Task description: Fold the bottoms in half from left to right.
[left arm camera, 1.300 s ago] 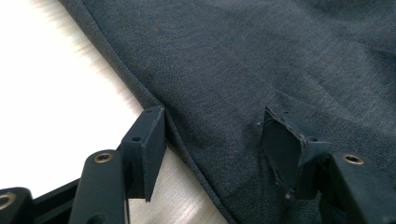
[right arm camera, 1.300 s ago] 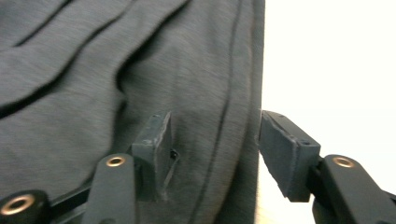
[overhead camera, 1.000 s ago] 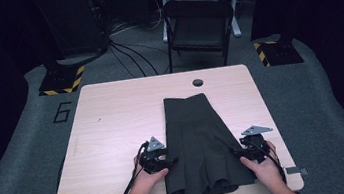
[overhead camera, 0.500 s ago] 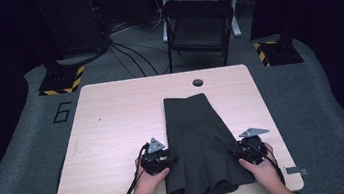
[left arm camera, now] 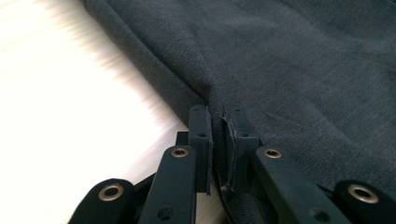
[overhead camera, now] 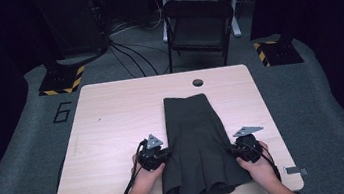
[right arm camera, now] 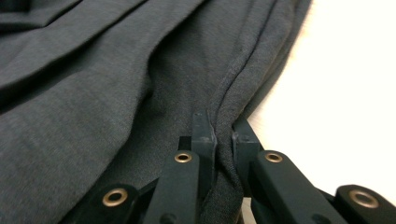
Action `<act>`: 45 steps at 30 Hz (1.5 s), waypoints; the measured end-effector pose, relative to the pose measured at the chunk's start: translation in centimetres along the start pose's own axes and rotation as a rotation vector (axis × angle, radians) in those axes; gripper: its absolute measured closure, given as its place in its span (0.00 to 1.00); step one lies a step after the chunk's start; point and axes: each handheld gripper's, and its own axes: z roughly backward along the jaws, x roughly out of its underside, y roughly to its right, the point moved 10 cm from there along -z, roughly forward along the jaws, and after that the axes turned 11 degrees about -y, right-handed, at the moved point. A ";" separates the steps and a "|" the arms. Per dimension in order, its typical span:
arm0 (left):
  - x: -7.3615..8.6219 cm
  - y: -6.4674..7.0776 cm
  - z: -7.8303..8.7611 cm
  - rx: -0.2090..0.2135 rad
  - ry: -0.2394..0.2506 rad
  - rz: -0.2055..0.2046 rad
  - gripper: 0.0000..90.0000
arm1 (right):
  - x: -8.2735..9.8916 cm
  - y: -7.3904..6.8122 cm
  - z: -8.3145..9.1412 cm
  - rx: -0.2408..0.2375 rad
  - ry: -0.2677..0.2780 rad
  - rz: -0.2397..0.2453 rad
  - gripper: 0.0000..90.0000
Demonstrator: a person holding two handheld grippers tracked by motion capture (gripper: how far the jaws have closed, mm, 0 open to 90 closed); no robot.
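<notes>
A dark grey pleated skirt (overhead camera: 196,139) lies flat on the light wooden table (overhead camera: 114,130), waistband at the far end and hem toward the near edge. My left gripper (overhead camera: 160,158) is at the skirt's left edge near the hem. In the left gripper view its jaws are shut on a pinch of the skirt's edge fabric (left arm camera: 217,112). My right gripper (overhead camera: 235,150) is at the skirt's right edge, level with the left one. Its jaws are shut on a fold of the skirt's edge (right arm camera: 224,126). A hand holds each gripper.
A round cable hole (overhead camera: 198,82) sits in the table just beyond the waistband. A dark folding chair (overhead camera: 198,23) stands behind the table. Bare tabletop lies to the left of the skirt, and a narrow strip to its right.
Both grippers slid a little toward the near edge along the skirt's sides and now pinch its edges. The skirt lies much as before.
</notes>
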 end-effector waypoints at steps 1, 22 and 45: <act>0.0 -0.4 0.5 -0.010 0.000 -0.005 0.92 | -0.4 -0.8 0.0 -0.018 -0.008 0.018 0.93; 4.8 -5.4 4.9 -0.039 -0.047 0.063 0.92 | -1.4 -7.5 -2.3 -0.094 -0.049 0.148 0.93; 5.9 -5.1 4.8 -0.041 -0.044 0.061 0.88 | -0.7 -8.0 -2.1 -0.122 -0.047 0.127 0.91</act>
